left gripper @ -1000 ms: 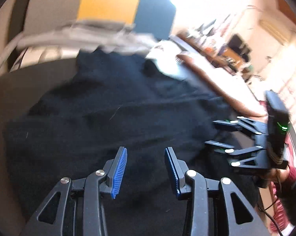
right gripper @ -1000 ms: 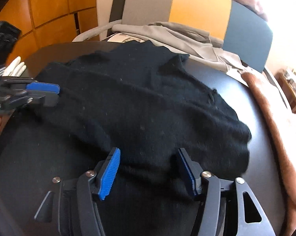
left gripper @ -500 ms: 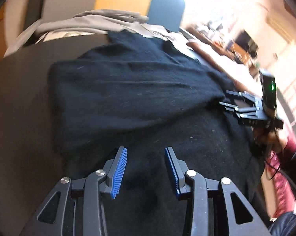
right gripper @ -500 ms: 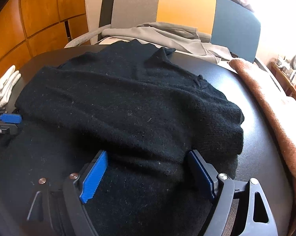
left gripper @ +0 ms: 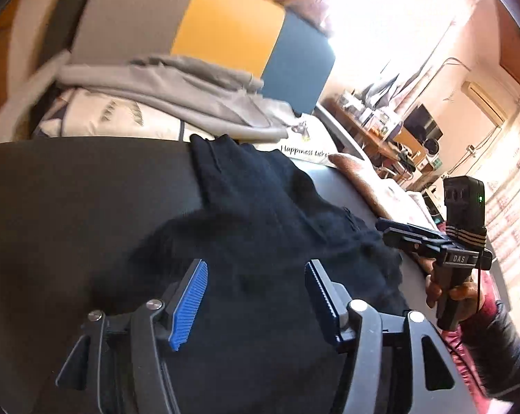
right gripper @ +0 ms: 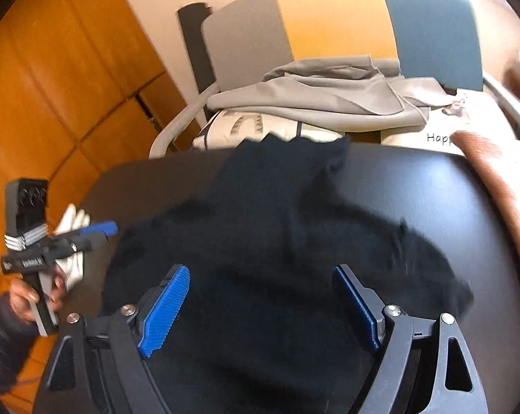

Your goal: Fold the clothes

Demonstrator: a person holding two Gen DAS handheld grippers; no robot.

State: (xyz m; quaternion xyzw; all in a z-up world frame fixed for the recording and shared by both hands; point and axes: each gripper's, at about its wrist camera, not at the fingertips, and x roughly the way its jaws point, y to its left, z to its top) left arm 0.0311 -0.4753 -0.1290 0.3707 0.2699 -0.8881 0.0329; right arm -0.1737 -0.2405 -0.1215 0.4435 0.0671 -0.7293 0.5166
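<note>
black knit sweater [left gripper: 260,227]: fuzzy, matte, bunched in soft folds at centre of the smooth dark rounded counter [left gripper: 70,186]. left gripper [left gripper: 256,296] released, ribbed blue pads spread over the sweater, gripping nothing. right gripper [right gripper: 260,305] likewise released wide above it. at 12 o'clock, grey cloth [right gripper: 329,100] on a chair [right gripper: 329,17] banded grey, yellow, blue. white fabric [left gripper: 308,148] reads "happiness".

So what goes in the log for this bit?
step: folding | black sweater: bunched on table | left tool: open | right tool: open
</note>
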